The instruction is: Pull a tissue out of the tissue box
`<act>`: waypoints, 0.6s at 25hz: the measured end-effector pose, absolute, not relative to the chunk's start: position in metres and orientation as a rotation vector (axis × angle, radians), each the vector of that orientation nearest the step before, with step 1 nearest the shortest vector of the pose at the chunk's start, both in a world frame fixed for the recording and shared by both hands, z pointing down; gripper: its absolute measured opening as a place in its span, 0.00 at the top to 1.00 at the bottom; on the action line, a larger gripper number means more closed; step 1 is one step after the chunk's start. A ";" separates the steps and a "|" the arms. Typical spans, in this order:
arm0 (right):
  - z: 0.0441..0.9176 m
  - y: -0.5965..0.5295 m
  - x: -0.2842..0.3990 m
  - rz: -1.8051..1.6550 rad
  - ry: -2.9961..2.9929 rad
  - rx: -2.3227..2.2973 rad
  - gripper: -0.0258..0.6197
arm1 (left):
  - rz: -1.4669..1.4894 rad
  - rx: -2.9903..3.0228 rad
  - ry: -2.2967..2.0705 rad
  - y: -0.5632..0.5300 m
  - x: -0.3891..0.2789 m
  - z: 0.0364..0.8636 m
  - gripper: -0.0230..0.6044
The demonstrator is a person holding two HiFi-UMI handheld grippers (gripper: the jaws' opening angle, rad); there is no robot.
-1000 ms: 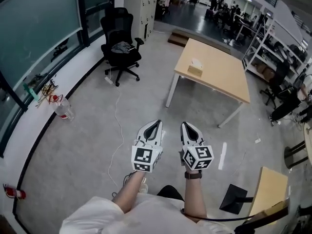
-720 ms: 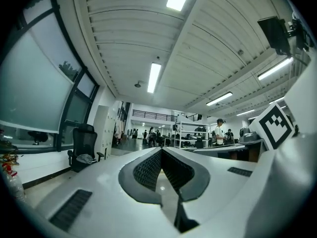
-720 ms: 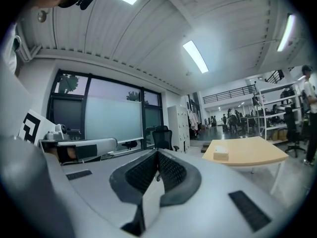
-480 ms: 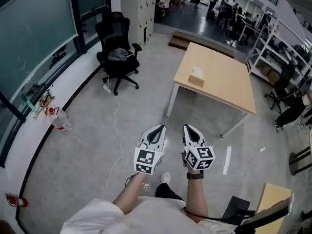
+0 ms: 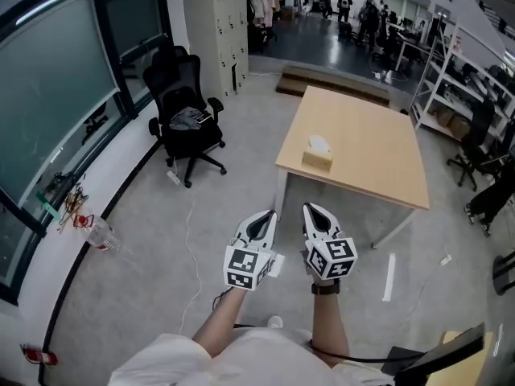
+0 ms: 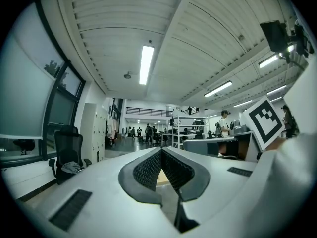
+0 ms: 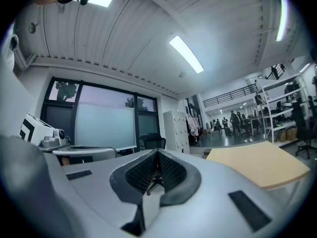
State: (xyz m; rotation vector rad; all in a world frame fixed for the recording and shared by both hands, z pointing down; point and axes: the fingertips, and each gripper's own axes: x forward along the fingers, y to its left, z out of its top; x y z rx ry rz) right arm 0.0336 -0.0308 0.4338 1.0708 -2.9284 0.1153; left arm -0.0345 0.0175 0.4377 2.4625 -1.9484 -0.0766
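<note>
2 grippers are held level, side by side above the floor: the left gripper (image 5: 259, 218) and the right gripper (image 5: 314, 211), each with its jaws pressed together and nothing between them. 1 tissue box (image 5: 317, 158) sits near the close edge of 1 wooden table (image 5: 378, 155), well ahead of both. 1 black office chair (image 5: 183, 115) stands to the left.

The small tan rectangular cardboard tissue box (image 5: 317, 158) sits flat and upright on the light wooden table (image 5: 374, 155), near the table's left edge and nearer its front corner. A crumpled white tissue (image 5: 319, 143) stands up from the slot in its top, partly drawn out.
</note>
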 end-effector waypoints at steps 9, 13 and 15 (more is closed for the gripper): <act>0.472 -0.145 0.058 0.223 -2.857 1.180 0.97 | 0.107 2.482 -1.885 -0.102 -0.025 0.481 0.96; 0.495 -0.218 0.054 0.241 -2.794 1.246 0.97 | 0.070 2.505 -1.815 -0.184 -0.036 0.497 0.96; 0.501 -0.259 0.049 0.253 -2.757 1.285 0.97 | 0.060 2.534 -1.768 -0.225 -0.043 0.498 0.96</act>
